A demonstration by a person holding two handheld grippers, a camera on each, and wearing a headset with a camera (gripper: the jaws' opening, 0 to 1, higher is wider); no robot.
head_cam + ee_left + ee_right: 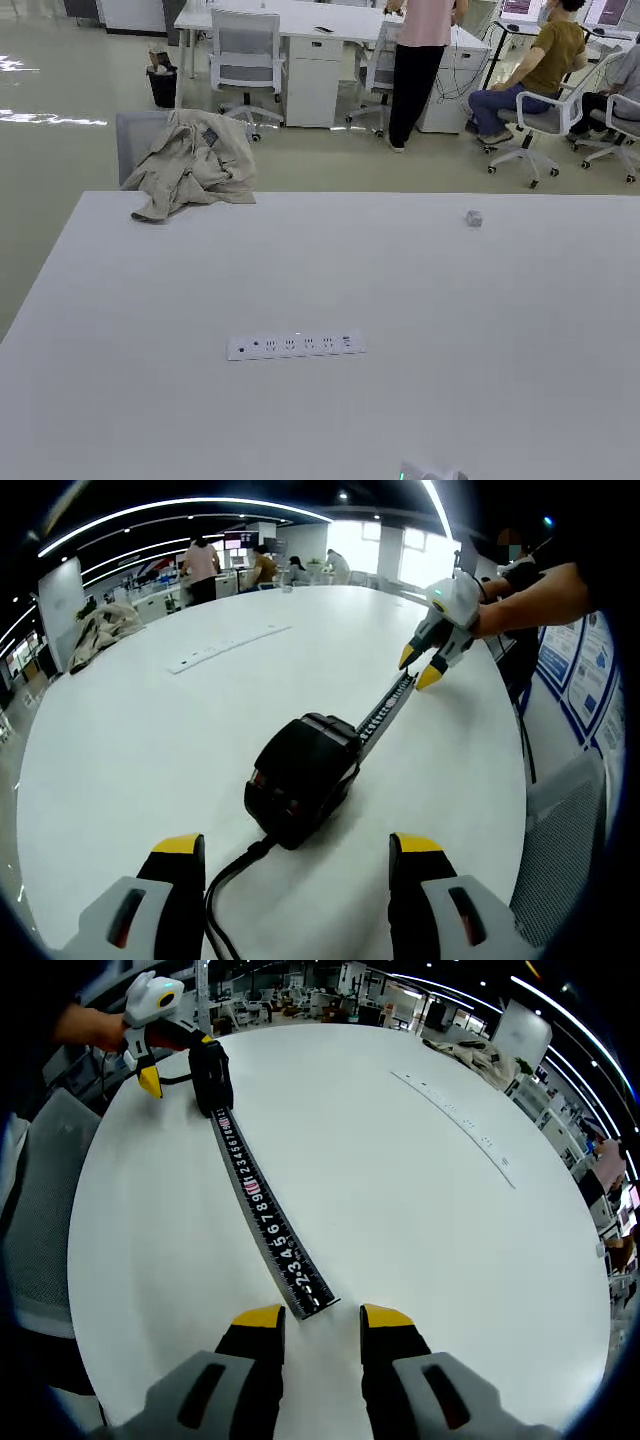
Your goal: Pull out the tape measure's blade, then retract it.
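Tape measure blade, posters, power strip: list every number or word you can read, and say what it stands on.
"2 3": on the blade, near its free end.
"7 8 9": on the blade, about midway.
Other blade digits: too blurred to read.
Posters: text too small to read.
Power strip: no readable marks.

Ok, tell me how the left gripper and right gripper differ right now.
The left gripper has its jaws wider apart than the right gripper. The left gripper faces the tape measure's black case; the right gripper faces the free end of the blade. Both are open, yellow-tipped, gripping nothing.
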